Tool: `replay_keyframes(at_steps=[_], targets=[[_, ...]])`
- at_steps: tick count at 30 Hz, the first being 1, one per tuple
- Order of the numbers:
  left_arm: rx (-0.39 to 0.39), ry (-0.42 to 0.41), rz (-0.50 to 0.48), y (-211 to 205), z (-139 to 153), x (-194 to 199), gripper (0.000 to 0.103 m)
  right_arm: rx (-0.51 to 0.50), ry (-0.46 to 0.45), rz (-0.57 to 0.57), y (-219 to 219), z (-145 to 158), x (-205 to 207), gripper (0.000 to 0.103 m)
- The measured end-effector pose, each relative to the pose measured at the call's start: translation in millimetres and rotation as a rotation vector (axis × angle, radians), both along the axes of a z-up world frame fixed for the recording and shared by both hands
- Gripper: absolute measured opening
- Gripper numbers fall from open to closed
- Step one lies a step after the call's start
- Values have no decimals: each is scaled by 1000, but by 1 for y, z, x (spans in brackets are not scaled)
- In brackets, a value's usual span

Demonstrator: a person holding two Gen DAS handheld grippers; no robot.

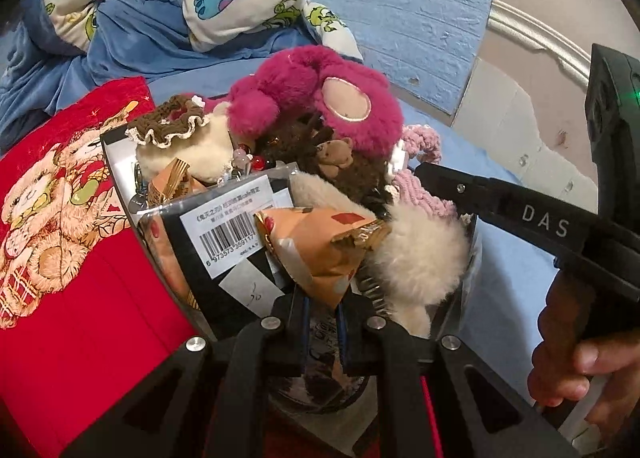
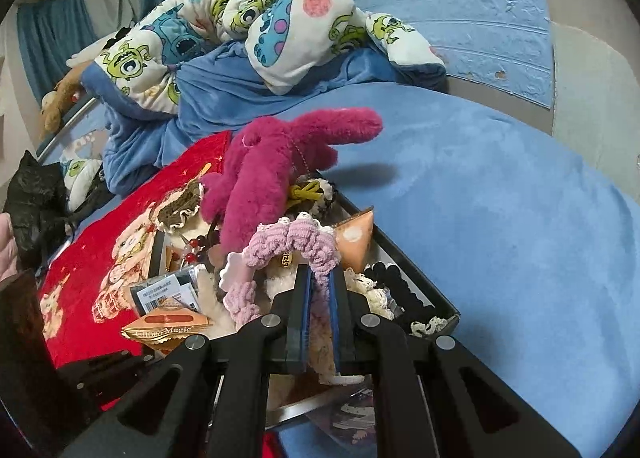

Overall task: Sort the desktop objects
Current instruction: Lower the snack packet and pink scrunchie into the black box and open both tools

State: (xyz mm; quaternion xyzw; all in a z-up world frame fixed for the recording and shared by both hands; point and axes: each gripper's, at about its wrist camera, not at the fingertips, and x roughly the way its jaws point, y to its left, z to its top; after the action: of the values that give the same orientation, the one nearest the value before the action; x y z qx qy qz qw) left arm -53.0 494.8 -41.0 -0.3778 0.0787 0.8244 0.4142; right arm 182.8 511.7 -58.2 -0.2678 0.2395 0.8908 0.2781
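A shallow black tray (image 2: 404, 258) crammed with small soft things is seen resting on a bed covered by a blue sheet (image 2: 500, 197), beside a red embroidered cushion (image 1: 80, 238). The left hand-held gripper (image 1: 323, 312) is nearly shut at the tray's near edge, just under an orange foil snack packet (image 1: 316, 246); whether the pads actually pinch the packet or the tray rim cannot be told. The right hand-held gripper (image 2: 320, 286) is likewise nearly shut, with a pink crocheted scrunchie (image 2: 288, 246) looped over its fingertips — a firm hold is not evident. A magenta plush bear (image 1: 320, 101) lies across the pile. The step in hand is judged to be an early one: the heap is unsorted, and single items are being picked out. Next, one item is to be gripped cleanly and lifted without the tangled neighbours — beads, lace, fur — being dragged along.
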Motion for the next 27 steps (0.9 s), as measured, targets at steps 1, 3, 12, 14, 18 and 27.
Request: replay_keyframes(at_steps=[1, 3, 12, 14, 18, 27], targets=[[1, -1, 1, -1, 0, 0, 11, -2, 1, -3, 0, 0, 0, 10], [1, 1, 10, 2, 0, -1, 11, -8, 7, -7, 0, 0, -1, 11], [-72, 53, 18, 15, 3, 5, 38, 5, 5, -1, -5, 9, 1, 49], [-56, 54, 29, 12, 5, 5, 52, 14, 4, -3, -7, 14, 1, 58], [-11, 73, 32, 1, 15, 5, 103, 4, 1, 4, -7, 24, 0, 87], [1, 99, 32, -4, 30, 9, 103, 77, 26, 10, -22, 55, -4, 103]])
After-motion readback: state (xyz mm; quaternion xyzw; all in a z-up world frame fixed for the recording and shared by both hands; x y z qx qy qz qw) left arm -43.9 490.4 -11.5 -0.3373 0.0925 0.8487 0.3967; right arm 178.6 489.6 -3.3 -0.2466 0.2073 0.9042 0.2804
